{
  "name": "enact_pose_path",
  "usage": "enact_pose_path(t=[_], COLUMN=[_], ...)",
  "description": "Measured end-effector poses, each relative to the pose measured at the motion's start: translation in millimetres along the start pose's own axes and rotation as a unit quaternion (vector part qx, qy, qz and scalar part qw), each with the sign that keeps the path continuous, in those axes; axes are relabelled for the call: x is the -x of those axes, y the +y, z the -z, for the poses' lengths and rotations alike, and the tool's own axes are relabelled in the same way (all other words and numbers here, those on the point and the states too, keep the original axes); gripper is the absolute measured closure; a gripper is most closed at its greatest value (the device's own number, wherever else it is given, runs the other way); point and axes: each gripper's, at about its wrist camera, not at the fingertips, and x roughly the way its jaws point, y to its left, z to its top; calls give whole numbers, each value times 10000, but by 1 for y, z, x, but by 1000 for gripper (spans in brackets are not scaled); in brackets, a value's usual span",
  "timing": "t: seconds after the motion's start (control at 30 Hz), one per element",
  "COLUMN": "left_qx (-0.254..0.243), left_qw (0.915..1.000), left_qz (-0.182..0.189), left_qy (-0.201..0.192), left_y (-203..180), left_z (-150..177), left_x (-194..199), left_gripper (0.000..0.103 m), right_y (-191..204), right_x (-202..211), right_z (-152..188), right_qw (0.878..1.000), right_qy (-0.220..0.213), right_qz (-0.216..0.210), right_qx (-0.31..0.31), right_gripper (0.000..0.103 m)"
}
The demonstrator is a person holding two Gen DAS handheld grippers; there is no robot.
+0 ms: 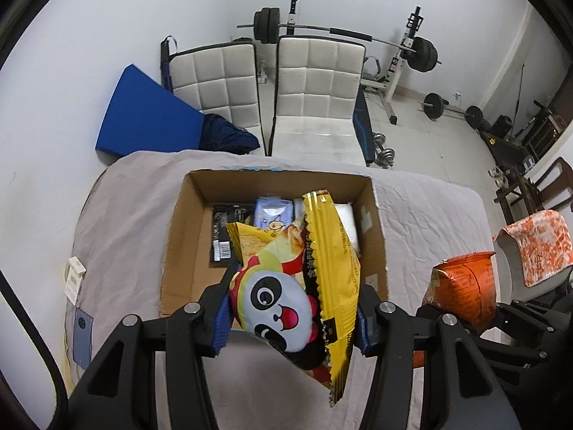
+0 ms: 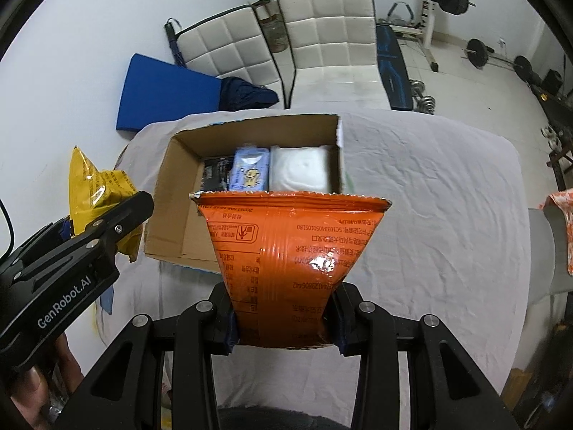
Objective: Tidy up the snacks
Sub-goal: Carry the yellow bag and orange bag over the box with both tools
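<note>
A yellow panda snack bag [image 1: 286, 286] hangs between the fingers of my left gripper [image 1: 292, 315], which is shut on it just above the near edge of an open cardboard box [image 1: 376, 236]. My right gripper [image 2: 284, 317] is shut on an orange snack bag [image 2: 286, 251], held in front of the same cardboard box [image 2: 168, 193]. Inside lie a black packet [image 2: 215, 173], a pale blue packet [image 2: 250, 172] and a white packet [image 2: 304, 172]. The left gripper [image 2: 107, 225] with its yellow bag [image 2: 93, 186] shows at the left of the right wrist view.
The box stands on a table under a grey cloth [image 2: 429, 197]. Two white padded chairs [image 1: 315, 82], a blue mat [image 1: 143, 114] and barbell gear [image 1: 422, 53] stand behind. A phone [image 1: 83, 337] and a small white box [image 1: 73, 276] lie at the table's left edge.
</note>
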Motion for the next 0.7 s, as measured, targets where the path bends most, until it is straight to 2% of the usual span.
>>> enact_pose_path(t=[0.2, 0.37, 0.53, 0.7], left_qx=[262, 384, 547, 658], left_qw=[9981, 9935, 9836, 9698], left_qz=[281, 404, 683, 920], left_qy=[478, 995, 1576, 2159], left_y=[32, 62, 85, 102], left_z=[-2, -7, -12, -8], left_x=[-34, -82, -132, -179], left_gripper=[53, 53, 53, 53], right_y=[14, 24, 38, 49], right_x=[-33, -88, -147, -196], right_z=[-9, -18, -24, -26], right_qw=[9993, 9968, 9933, 9901], right_qy=[266, 663, 1019, 1277], right_qz=[-256, -442, -512, -520], right_qx=[4, -91, -175, -269], right_gripper=[62, 62, 62, 62])
